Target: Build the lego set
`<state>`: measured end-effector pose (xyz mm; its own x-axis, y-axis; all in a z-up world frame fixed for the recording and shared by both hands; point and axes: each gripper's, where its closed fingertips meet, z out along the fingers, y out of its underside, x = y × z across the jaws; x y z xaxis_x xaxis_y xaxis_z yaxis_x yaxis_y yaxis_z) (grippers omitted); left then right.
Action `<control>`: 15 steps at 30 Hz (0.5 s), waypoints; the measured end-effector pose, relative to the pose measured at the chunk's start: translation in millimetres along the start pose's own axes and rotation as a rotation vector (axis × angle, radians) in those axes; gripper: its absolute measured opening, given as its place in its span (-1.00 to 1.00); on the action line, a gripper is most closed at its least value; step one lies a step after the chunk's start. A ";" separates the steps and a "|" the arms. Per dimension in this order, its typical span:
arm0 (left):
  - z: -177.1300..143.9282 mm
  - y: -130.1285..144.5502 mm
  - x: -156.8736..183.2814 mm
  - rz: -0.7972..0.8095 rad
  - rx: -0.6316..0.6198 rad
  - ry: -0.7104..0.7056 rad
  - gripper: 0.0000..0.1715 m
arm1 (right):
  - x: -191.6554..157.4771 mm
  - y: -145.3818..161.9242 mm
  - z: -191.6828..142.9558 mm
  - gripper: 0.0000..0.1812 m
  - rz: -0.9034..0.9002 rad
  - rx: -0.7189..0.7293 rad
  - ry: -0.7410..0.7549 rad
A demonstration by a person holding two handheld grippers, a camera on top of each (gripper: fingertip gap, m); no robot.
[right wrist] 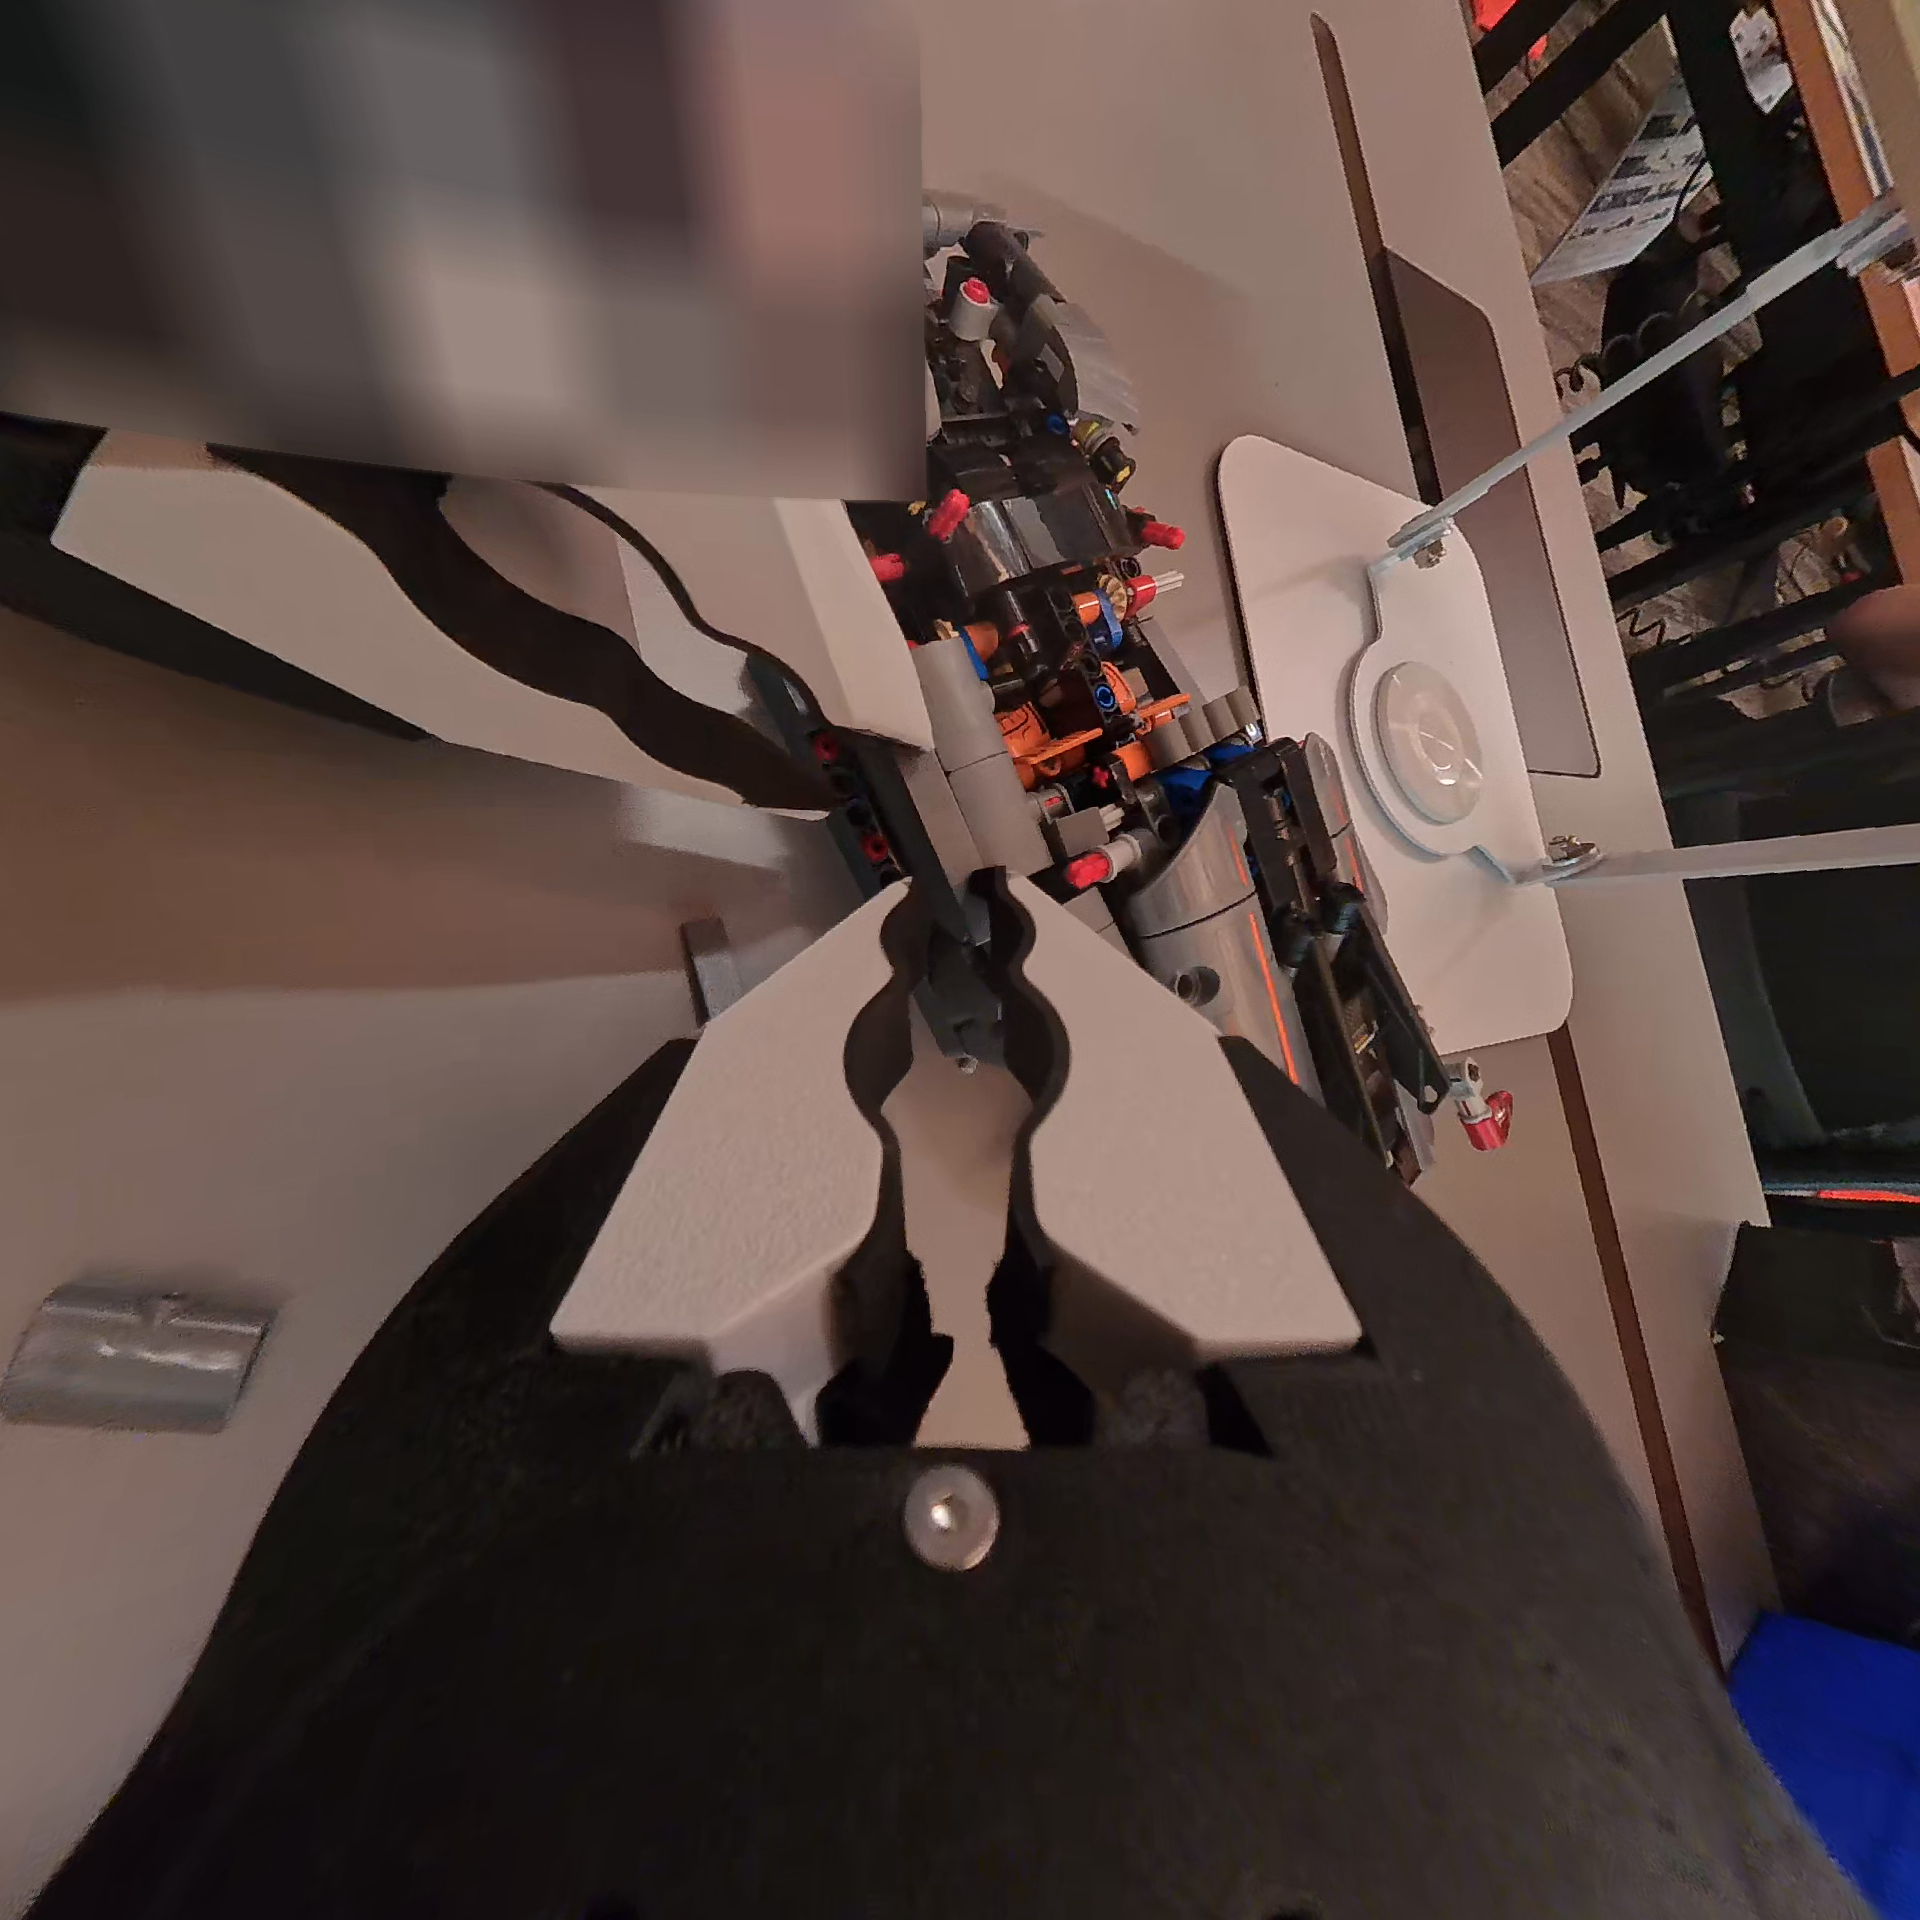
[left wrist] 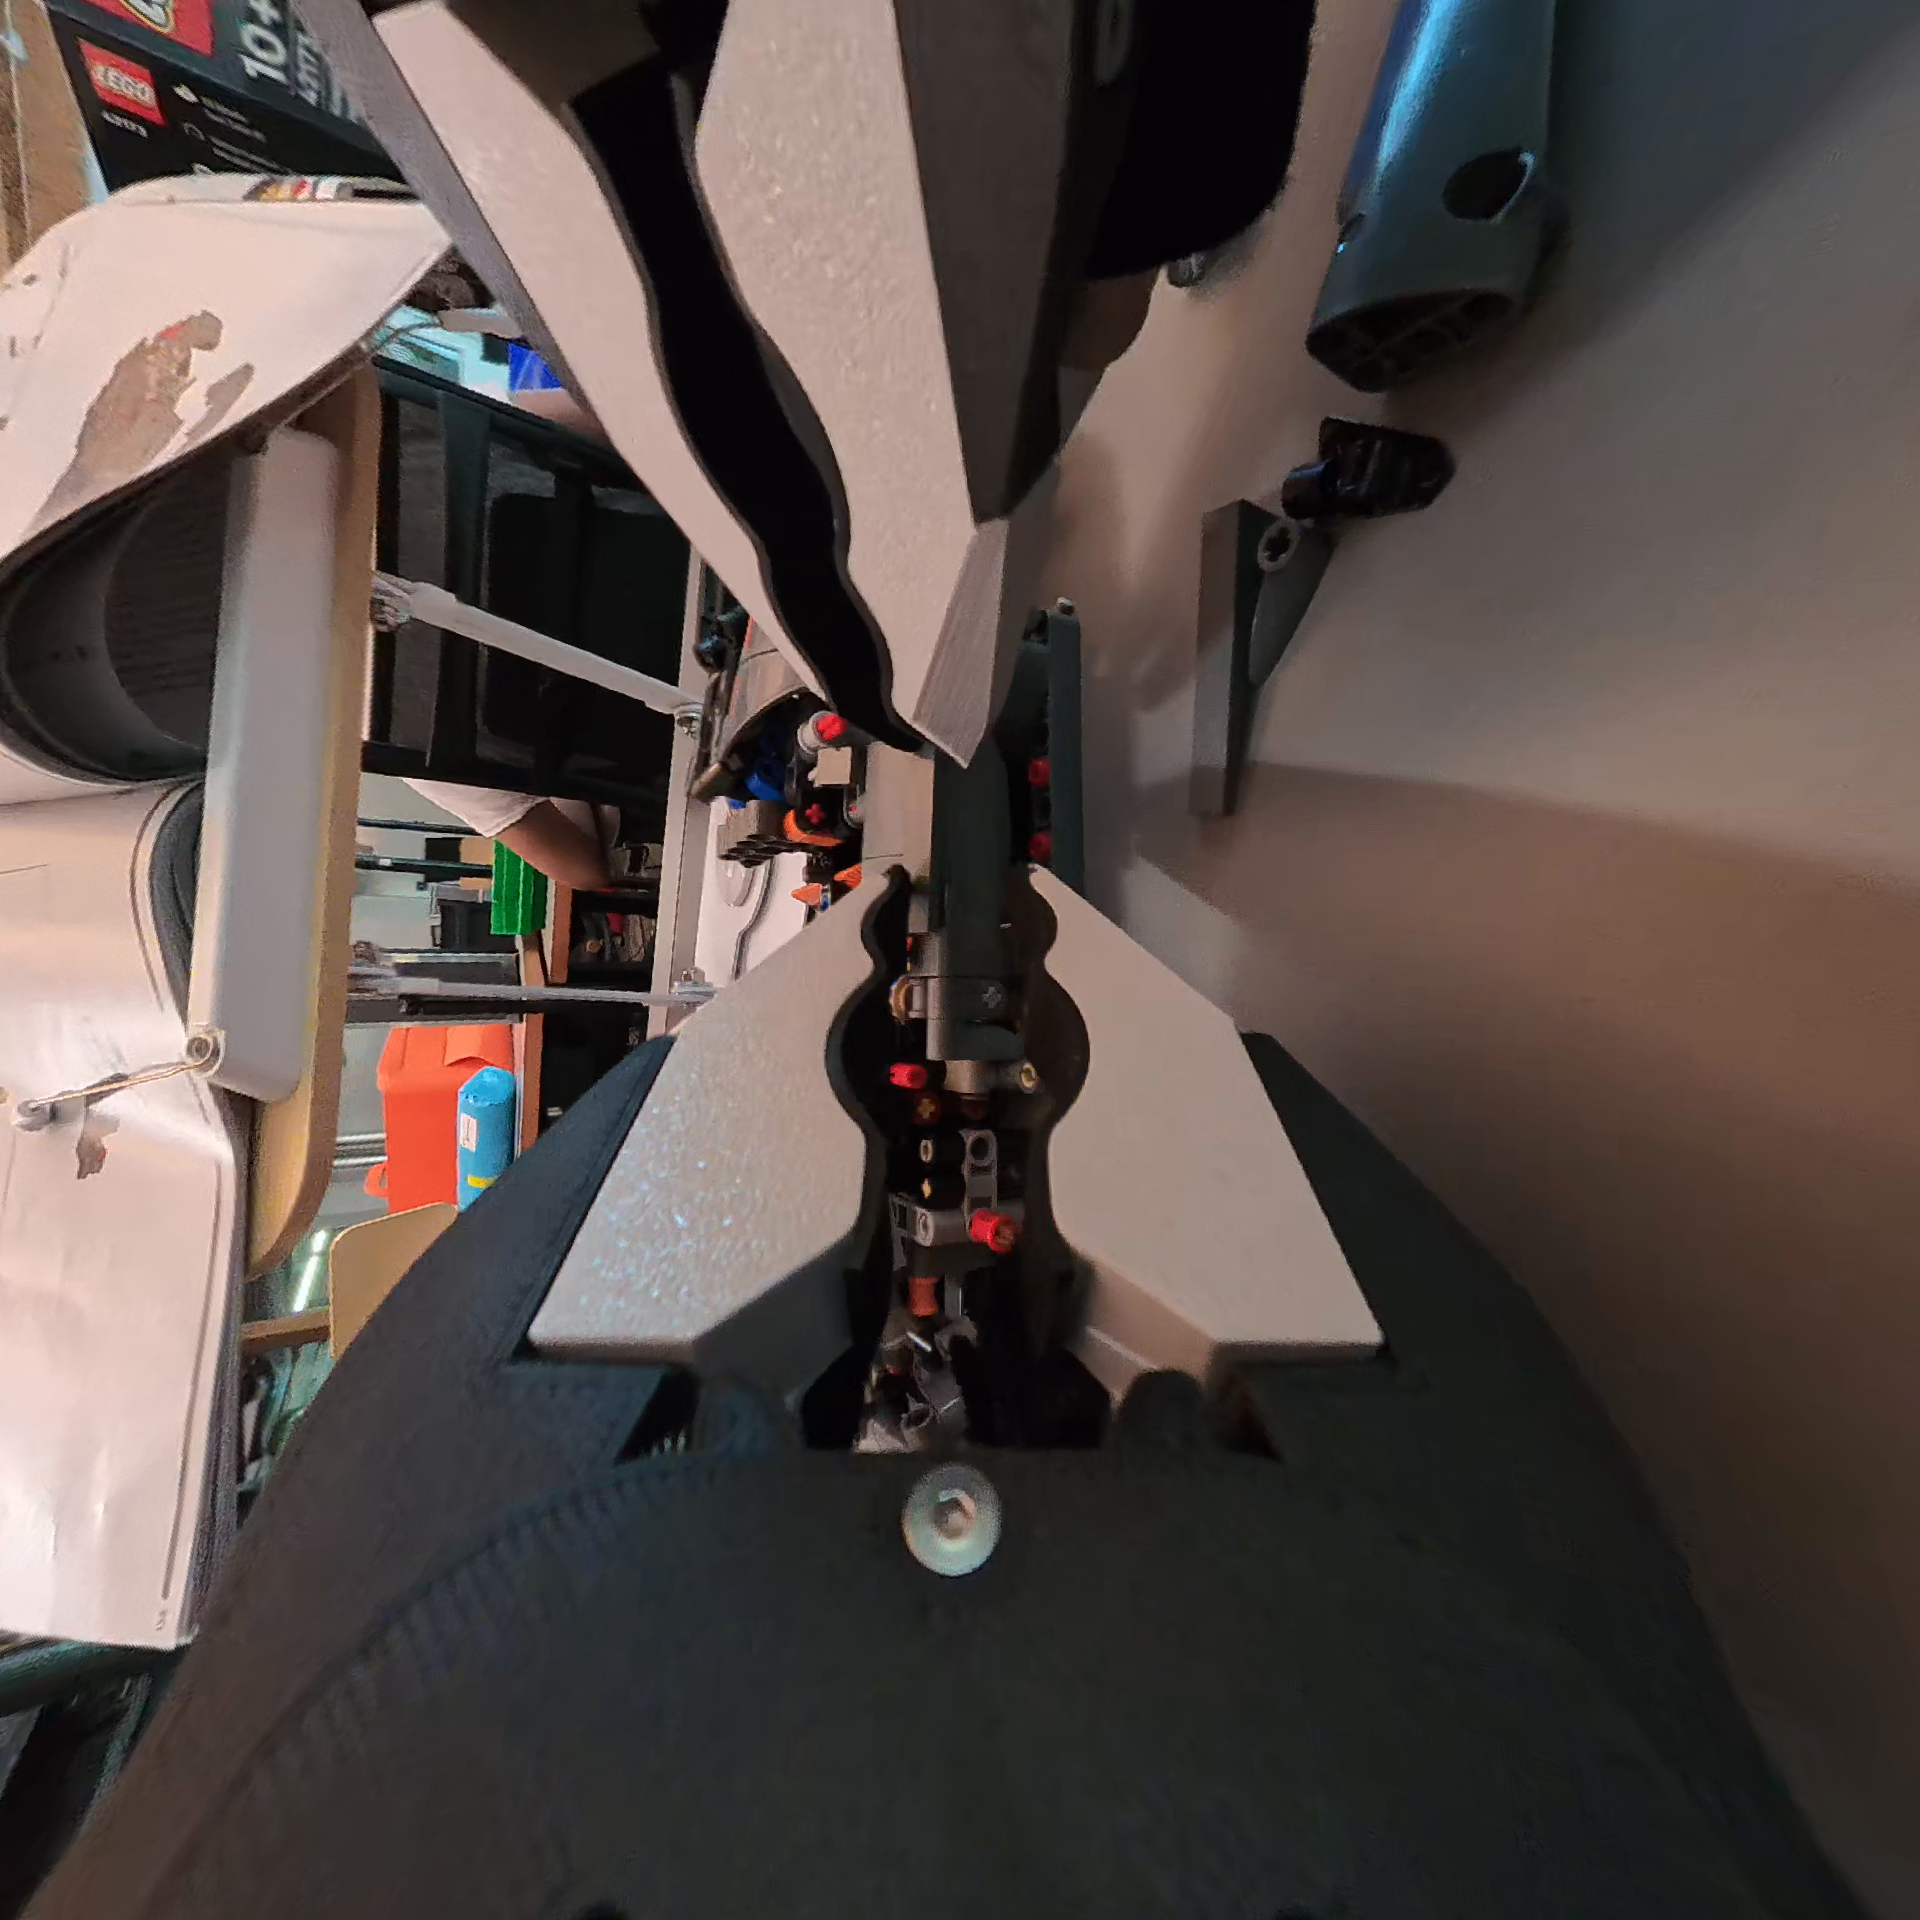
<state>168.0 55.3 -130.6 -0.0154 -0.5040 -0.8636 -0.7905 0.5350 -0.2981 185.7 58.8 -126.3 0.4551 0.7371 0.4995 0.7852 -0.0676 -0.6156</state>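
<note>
Left hand-held gripper (left wrist: 961,883): fingers closed around the lego model (left wrist: 961,1091), whose grey and black frame with red pins fills the gap between them. A dark beam (left wrist: 971,831) of the model sticks out past the fingertips.

Right hand-held gripper (right wrist: 951,894): tips pinched on the end of that dark beam (right wrist: 961,987), gap behind the tips bare. Straight ahead of it, the model's bulk (right wrist: 1060,623): black, grey, orange and blue parts, red pins.

In the left wrist view the right hand-held gripper (left wrist: 961,727) comes in from ahead and above, tips meeting the beam. In the right wrist view the left hand-held gripper (right wrist: 831,769) enters from the left, at the model.

Beyond, on the tabletop (left wrist: 1610,935): a dark grey wedge part (left wrist: 1242,644) and a small black part (left wrist: 1371,468), right of the left hand-held gripper. Further out, a blue-black cylinder (left wrist: 1444,208). A silver curved panel (right wrist: 135,1356) lies apart, left of the right hand-held gripper.
</note>
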 end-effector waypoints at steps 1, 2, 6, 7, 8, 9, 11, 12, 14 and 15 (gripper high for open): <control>0.6 -0.3 0.1 0.000 0.001 -0.001 -0.78 | -0.1 0.2 0.2 -0.89 0.003 0.000 -0.003; 0.8 -0.5 -1.0 0.002 0.002 -0.009 -0.79 | -1.0 -0.1 0.0 -0.87 0.003 0.005 -0.008; 2.8 -0.2 -3.3 0.006 -0.002 -0.032 -0.84 | -1.1 0.7 -0.3 -0.86 -0.026 0.003 0.006; 3.4 0.0 -3.8 0.003 -0.004 -0.035 -0.84 | -1.1 0.8 0.0 -0.85 -0.036 0.003 0.013; 3.9 0.0 -4.1 0.001 -0.005 -0.037 -0.85 | -0.7 1.2 0.5 -0.85 -0.049 0.000 0.022; 4.1 0.0 -5.3 0.004 -0.006 -0.045 -0.87 | -0.1 1.7 1.0 -0.84 -0.061 -0.002 0.032; 5.3 0.7 -6.7 -0.005 -0.012 -0.049 -0.86 | 1.1 1.5 1.9 -0.84 -0.094 0.005 0.056; 5.6 0.5 -7.2 -0.001 -0.012 -0.052 -0.87 | 2.4 2.2 2.4 -0.85 -0.116 0.000 0.075; 6.4 0.9 -7.5 0.000 -0.014 -0.057 -0.87 | 2.3 1.2 2.0 -0.87 -0.139 -0.001 0.088; 6.4 1.0 -7.8 0.002 -0.014 -0.059 -0.88 | 3.0 0.7 1.8 -0.88 -0.149 -0.002 0.099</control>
<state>171.3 64.1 -126.8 0.0192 -0.4616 -0.8869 -0.7989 0.5263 -0.2912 186.9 62.1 -126.4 0.3728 0.6690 0.6430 0.8479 0.0360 -0.5290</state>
